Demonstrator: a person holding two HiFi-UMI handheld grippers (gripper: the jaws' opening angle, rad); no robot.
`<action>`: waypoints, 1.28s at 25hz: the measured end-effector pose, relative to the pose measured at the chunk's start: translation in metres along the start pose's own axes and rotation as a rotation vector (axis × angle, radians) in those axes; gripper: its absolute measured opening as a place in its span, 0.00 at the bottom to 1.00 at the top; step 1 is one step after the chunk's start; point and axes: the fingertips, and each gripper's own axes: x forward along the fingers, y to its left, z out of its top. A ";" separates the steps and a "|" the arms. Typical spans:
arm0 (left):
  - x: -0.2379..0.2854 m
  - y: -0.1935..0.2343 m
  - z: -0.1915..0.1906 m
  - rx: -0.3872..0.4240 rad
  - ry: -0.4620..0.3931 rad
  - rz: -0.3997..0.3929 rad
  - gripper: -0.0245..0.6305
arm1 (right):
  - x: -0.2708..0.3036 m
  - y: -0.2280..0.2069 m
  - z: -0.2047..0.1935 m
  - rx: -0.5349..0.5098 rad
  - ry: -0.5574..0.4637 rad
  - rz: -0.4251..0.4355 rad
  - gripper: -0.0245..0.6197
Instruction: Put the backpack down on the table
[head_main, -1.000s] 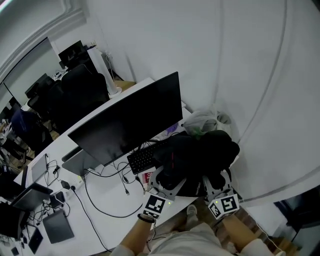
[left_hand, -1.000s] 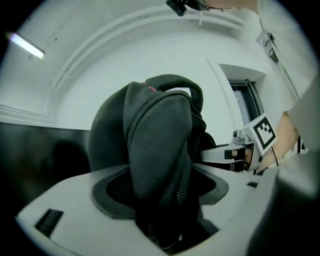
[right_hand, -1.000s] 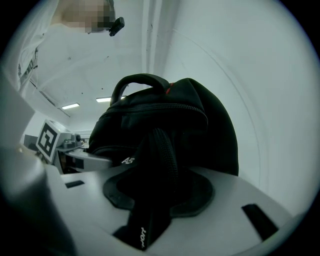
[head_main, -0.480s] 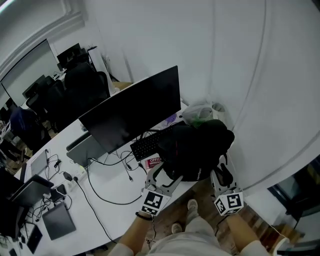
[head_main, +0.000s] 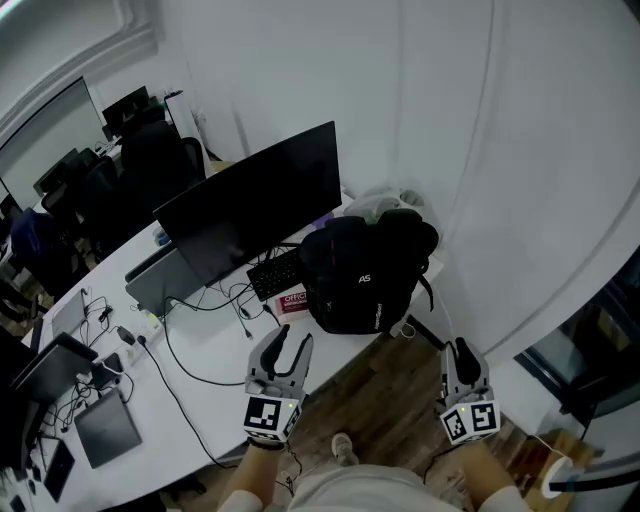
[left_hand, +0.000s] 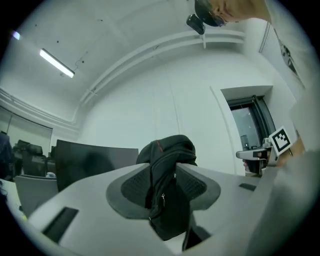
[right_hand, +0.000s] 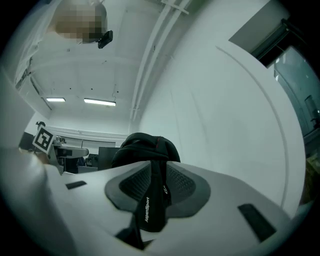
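The black backpack (head_main: 365, 275) stands upright on the near right end of the white table (head_main: 200, 400), a strap hanging off the edge. My left gripper (head_main: 290, 345) hovers over the table's front edge, clear of the bag. My right gripper (head_main: 461, 352) is out over the floor, to the bag's right. The jaws of both are closing with nothing between the pads. Each gripper view shows the backpack (left_hand: 167, 150) (right_hand: 145, 145) at a distance through the gap between the jaws. The other gripper shows at the side of each view: the right gripper (left_hand: 257, 156), the left gripper (right_hand: 65, 150).
A dark monitor (head_main: 255, 205), a keyboard (head_main: 272, 275) and a red-labelled box (head_main: 292, 300) lie left of the bag. A white plastic bag (head_main: 385, 205) is behind it, by the curved wall. Cables, a laptop (head_main: 150, 285) and a tablet (head_main: 100, 430) lie further left. Wooden floor (head_main: 390, 400) is below.
Both grippers have come off the backpack and drawn back toward me. The backpack stays standing on the table's end.
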 end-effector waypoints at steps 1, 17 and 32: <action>-0.010 -0.003 0.005 0.003 -0.011 0.015 0.27 | -0.013 -0.003 0.002 0.002 -0.001 -0.011 0.19; -0.222 -0.140 0.021 -0.115 0.065 0.134 0.05 | -0.276 0.003 0.022 0.026 0.035 -0.006 0.10; -0.322 -0.183 0.088 -0.246 0.009 0.110 0.05 | -0.376 0.058 0.045 0.105 0.040 0.029 0.10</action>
